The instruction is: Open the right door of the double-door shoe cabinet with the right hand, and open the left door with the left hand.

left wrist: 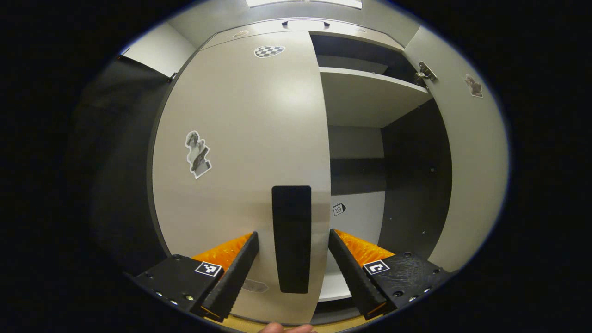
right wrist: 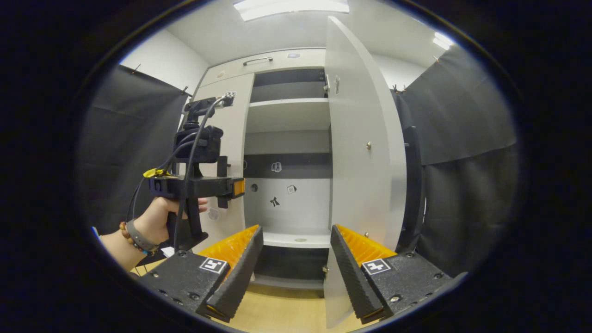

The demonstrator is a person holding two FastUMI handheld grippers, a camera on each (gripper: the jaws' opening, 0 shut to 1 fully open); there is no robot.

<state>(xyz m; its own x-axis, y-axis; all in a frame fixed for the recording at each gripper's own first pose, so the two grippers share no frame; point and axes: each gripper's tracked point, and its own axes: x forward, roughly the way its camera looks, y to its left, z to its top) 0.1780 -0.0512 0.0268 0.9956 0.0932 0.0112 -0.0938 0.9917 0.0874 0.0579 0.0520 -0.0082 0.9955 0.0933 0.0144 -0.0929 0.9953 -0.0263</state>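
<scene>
Pale left door (left wrist: 240,138) remains closed; left gripper (left wrist: 292,259), fingers spread and empty, straddles its black handle (left wrist: 291,238): close squarely, then pull. Right gripper (right wrist: 296,268) gapes, holding nothing.

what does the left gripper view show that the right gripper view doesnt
Left gripper view: the left door's black handle close up between the open left gripper, and a checkered sticker on that door.
Right gripper view: a hand holding the left gripper at the closed left door, plus the open right gripper.
Both: the open right door and the shelves.
</scene>
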